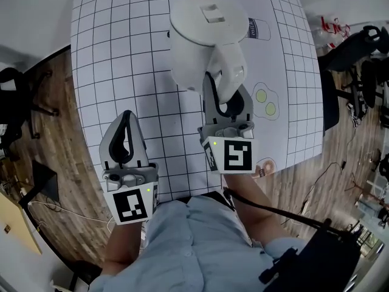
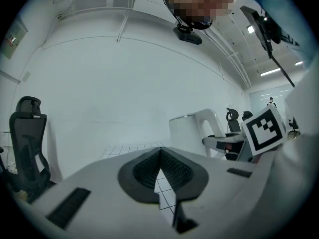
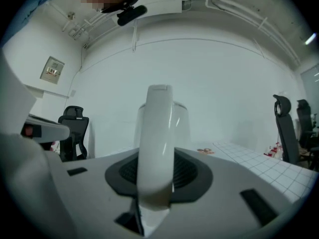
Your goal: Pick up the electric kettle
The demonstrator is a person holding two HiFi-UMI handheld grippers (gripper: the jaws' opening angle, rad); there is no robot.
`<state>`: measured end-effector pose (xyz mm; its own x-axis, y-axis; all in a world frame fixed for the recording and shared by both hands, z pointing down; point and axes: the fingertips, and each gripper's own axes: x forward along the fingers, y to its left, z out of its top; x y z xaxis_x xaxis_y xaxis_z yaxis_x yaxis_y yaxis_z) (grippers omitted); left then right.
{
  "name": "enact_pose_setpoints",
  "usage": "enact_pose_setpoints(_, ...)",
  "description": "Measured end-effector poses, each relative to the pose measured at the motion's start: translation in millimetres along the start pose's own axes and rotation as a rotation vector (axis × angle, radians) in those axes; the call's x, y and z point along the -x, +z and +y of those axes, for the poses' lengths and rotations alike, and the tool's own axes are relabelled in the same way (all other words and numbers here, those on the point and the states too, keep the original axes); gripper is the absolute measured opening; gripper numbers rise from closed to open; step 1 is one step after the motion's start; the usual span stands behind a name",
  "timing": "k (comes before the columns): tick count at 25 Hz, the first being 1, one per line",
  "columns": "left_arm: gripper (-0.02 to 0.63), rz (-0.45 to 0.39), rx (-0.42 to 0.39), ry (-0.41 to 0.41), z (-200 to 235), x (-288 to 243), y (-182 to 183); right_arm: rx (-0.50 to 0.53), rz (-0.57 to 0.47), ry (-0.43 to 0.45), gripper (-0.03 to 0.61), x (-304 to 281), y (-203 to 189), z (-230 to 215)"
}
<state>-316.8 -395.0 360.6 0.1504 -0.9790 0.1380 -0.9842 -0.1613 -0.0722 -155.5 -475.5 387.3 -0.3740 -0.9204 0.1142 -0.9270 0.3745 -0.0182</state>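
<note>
The white electric kettle [image 1: 203, 32] stands on the grid-printed table mat [image 1: 115, 59], its handle [image 1: 226, 72] turned toward me. My right gripper [image 1: 223, 102] is shut on that handle; in the right gripper view the handle [image 3: 157, 143] fills the space between the dark pads, with the kettle's body behind it. My left gripper [image 1: 126, 129] hovers at the table's near edge, left of the kettle, shut and holding nothing. In the left gripper view its jaws [image 2: 160, 153] meet at the tips, and the kettle [image 2: 192, 133] shows off to the right.
The mat carries printed pictures, among them fried eggs [image 1: 265, 102] just right of the right gripper. A black office chair [image 1: 12, 96] stands on the wooden floor to the left, more chairs [image 1: 358, 47] and cables to the right. A black bag [image 1: 322, 260] sits by my right side.
</note>
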Motion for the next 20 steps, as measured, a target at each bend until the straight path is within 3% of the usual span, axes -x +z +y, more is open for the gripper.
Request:
enact_pose_setpoints(2,0.002,-0.002,-0.004,0.003,2,2,1,-0.001,-0.045,0.004,0.082,-1,11,-1)
enact_pose_setpoints(11,0.002,-0.025,-0.007,0.015,10,13,11,-0.034,-0.124,-0.024,0.078,4,45,-17)
enact_pose_setpoints(20,0.002,-0.078,-0.008,-0.090,-32,13,32,0.012,-0.185,-0.159,0.078,55,81,-75)
